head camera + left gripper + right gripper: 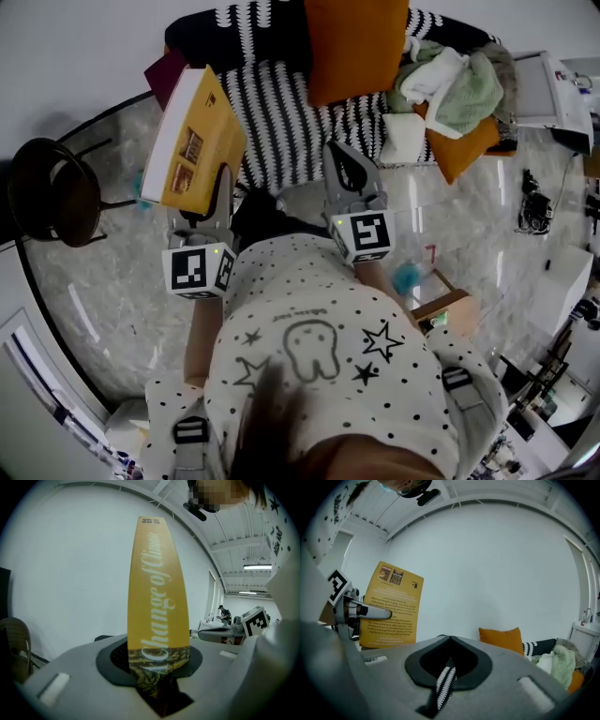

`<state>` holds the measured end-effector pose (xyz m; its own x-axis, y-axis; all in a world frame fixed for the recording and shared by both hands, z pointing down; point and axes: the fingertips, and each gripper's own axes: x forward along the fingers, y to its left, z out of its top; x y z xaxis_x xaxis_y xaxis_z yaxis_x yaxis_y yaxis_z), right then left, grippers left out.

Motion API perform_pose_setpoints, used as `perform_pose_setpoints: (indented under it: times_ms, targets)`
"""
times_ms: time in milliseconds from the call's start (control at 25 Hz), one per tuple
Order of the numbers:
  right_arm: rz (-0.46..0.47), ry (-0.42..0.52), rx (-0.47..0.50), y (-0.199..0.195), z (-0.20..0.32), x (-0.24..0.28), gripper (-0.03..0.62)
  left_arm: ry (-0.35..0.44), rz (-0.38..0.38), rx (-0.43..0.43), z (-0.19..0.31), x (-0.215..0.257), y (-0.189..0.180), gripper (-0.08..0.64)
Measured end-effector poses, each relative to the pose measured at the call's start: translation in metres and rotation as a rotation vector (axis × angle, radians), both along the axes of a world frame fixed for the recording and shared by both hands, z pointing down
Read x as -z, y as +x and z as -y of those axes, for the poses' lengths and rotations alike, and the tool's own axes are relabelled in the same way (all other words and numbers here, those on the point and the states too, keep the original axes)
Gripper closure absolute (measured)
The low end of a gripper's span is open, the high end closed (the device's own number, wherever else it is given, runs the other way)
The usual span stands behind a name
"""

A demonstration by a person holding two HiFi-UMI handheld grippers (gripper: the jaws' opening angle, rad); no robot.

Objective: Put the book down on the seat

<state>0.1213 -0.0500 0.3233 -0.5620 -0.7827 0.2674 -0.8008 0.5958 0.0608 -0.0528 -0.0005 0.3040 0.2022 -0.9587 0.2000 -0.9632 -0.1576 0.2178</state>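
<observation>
**A:** Head view, sweeping from the left. Picking up a dark round chair [52, 192] first, well apart from the action. Then straight to the book [192, 141]!

**B:** Held, or resting?

**A:** Held. Clamped at its lower end in the left gripper [223, 187], squeezed across both covers, showing its spine to that gripper's own camera. Hangs in the air off the left end of the striped seat [281, 112], touching nothing but the jaws.

**B:** And its long axis?

**A:** Runs on along the jaws, standing up rather than lying, somewhat tilted. Nowhere near flat yet.

**B:** So which way to the seat?

**A:** Ahead and to the right of the left gripper. Looks like a short carry rightward over the seat's near edge, then a tip-over to lay one cover flat. Judging only, mind.

**B:** Further right?

**A:** Next, meeting the right gripper [345, 155], poised at the seat's near edge, nearer the seat than its partner but carrying no book. Closed at the tips, with a sliver of stripes in the slit behind them. Pinched or merely seen through, hard to say.

**B:** Room to land?

**A:** Seems so at the left end and middle. Crowded further right by an orange cushion [354, 42] at the back edge and a heap of clothes [450, 84] at the right end.
</observation>
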Motion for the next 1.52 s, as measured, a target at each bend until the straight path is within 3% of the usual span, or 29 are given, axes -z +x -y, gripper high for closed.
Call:
perform_pose_setpoints:
  times_ms: [200,600,1000,1520]
  targets:
    - [-0.009,-0.015,-0.005,-0.012,0.026,-0.001,0.597,-0.006,-0.012,-0.024,0.031,0.001,-0.009,0.416]
    - [-0.066,-0.062,0.115,-0.057,0.047,-0.011,0.597,-0.021,-0.022,-0.055,0.067,0.001,-0.019,0.416]
    - [-0.053,-0.055,0.192,-0.102,0.061,-0.012,0.597,-0.042,-0.044,-0.095,0.082,-0.004,-0.033,0.416]
    - [-0.086,-0.099,0.236,-0.115,0.065,-0.014,0.597,-0.057,-0.067,-0.11,0.09,-0.005,-0.029,0.416]
